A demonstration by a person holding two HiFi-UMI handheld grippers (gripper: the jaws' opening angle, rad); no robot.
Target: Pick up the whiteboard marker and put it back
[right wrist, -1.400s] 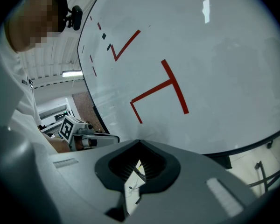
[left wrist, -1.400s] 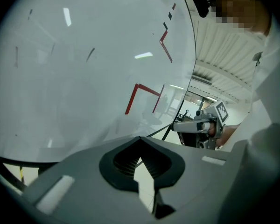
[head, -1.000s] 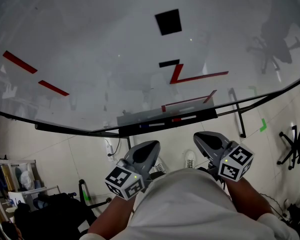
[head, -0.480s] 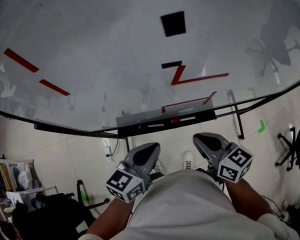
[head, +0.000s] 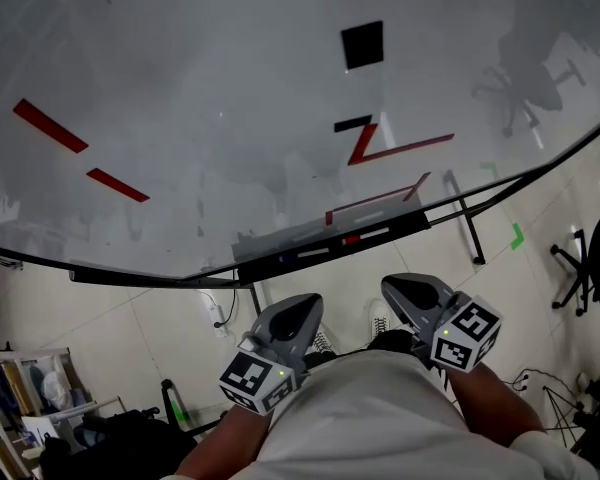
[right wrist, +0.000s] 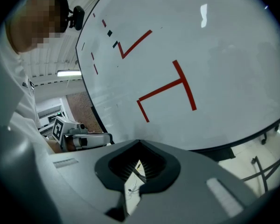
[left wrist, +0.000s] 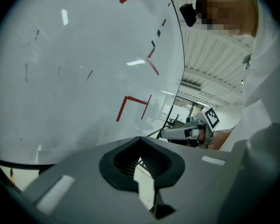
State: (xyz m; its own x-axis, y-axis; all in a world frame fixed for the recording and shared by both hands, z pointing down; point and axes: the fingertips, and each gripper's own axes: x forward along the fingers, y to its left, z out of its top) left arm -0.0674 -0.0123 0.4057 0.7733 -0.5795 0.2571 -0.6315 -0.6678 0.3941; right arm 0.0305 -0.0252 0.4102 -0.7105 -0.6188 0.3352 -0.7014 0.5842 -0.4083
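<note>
- Whiteboard (head: 230, 118): a large, glossy, pale sheet with a dark rim, filling most of the head view. It bore straight red strokes (head: 400, 150) and a flat black square (head: 362, 45). Its upper edges were cut off by the frame.
- Floor (head: 130, 318): pale square tiles. A dark office chair (head: 585, 268) stood at the right edge, partly cut off.
- Shirt (head: 370, 418): white cloth that hid the forearms behind both claws.
- Tray (head: 280, 262): a long dark ledge along the whiteboard's lower rim.
- Left claw (head: 298, 313): a smooth grey shell held low, near the torso and apart from the tray. In its own view (left wrist: 141, 160) the ribbed black pads met, leaving only a sliver of gap, with nothing between them.
- Right claw (head: 395, 286): the same build, beside the left. In its own view (right wrist: 137, 167) the pads were likewise drawn together and empty.
- Whiteboard marker (head: 352, 239): a small red stick lying on the tray, well apart from both claws. Pale stick shapes lay beside it, too small to make out.
</note>
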